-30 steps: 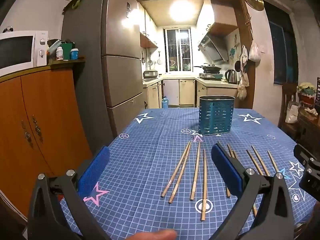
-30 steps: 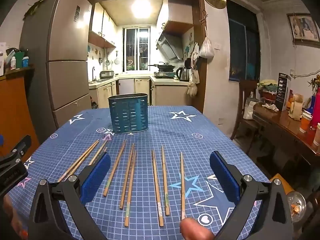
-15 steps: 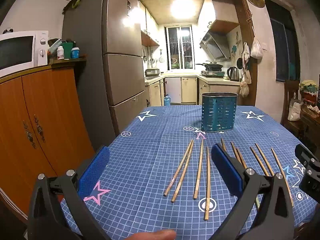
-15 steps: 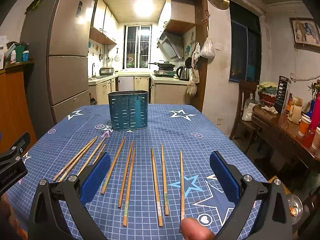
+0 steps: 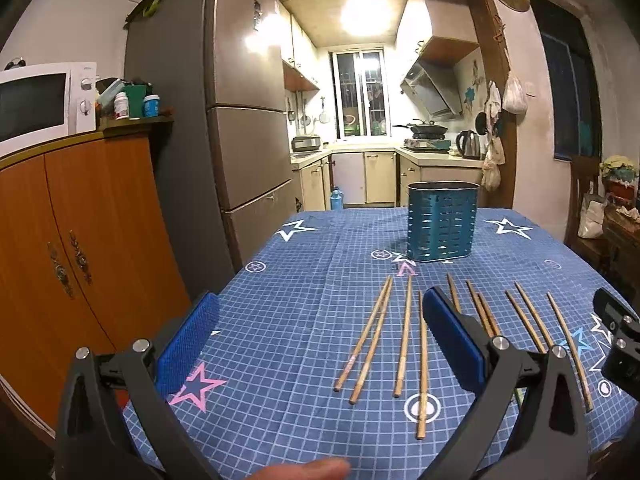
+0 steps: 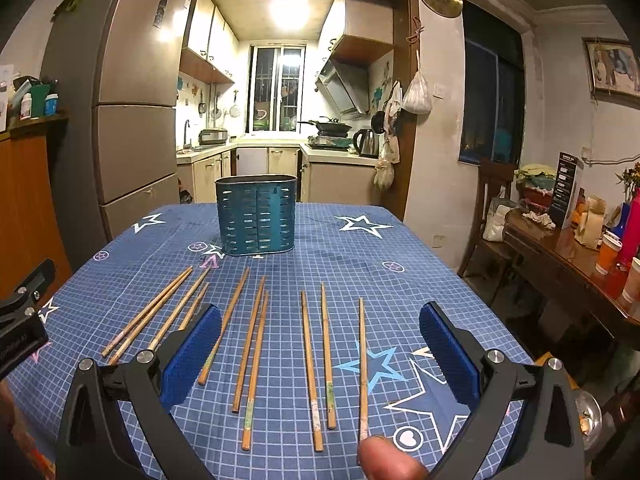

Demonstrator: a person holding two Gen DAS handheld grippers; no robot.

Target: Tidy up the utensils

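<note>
Ten or so chopsticks (image 6: 256, 344) loose on the tablecloth (image 6: 360, 256), none apparently in the teal holder (image 6: 256, 216) beyond. Left gripper (image 5: 320, 340) and right gripper (image 6: 320, 344) spread wide, empty. Nothing sorted yet.

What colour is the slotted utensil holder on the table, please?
The utensil holder is teal blue; the right wrist view shows it best.

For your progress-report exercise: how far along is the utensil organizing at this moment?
Nothing looks done: no chopstick shows above the rim of the teal slotted holder. Nothing is in hand: the left tool and right tool are both open above the table. Left: all the wooden chopsticks lying on the tablecloth.
</note>
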